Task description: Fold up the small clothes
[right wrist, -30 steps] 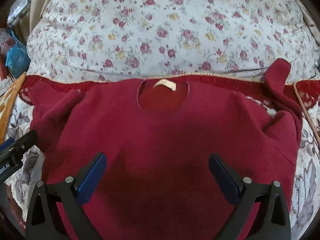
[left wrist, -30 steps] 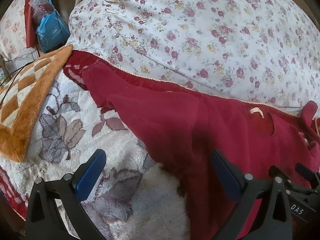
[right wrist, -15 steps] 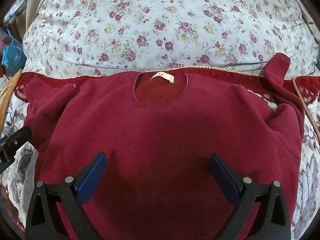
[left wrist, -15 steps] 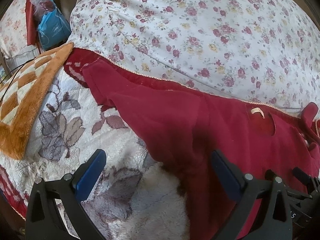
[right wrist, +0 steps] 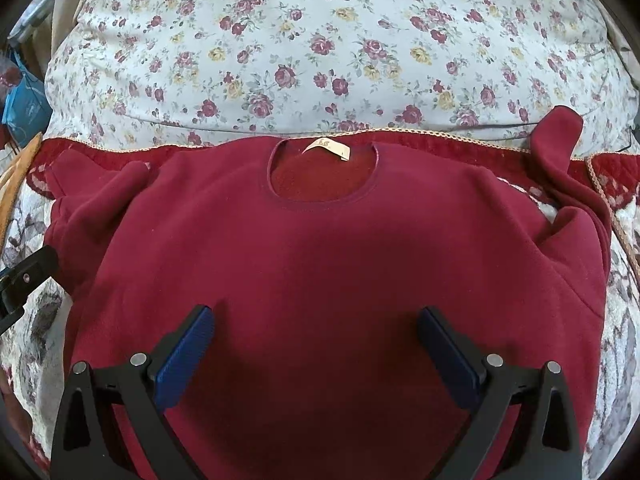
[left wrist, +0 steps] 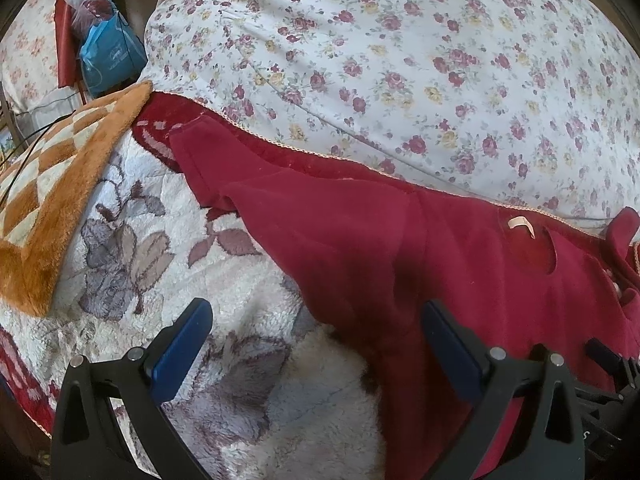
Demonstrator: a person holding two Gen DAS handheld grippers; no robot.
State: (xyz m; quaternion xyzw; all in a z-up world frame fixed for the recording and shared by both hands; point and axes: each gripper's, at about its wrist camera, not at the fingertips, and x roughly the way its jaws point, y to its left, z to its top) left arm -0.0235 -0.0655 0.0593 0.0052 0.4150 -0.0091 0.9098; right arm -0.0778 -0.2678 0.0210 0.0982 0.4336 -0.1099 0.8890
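A red sweater lies spread flat on the plush floral blanket beneath my right tongs, spread wide; my left tongs, equally wide, hover over its edge. A flowered pillow lies beyond the neckline.

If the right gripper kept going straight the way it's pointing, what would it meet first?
Most likely the chest of the red sweater, below its neckline; the open right gripper points right at it. Depth is unclear.

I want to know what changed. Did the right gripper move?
Yes. The right gripper pulled back: the sweater collar sits lower against the floral pillow.
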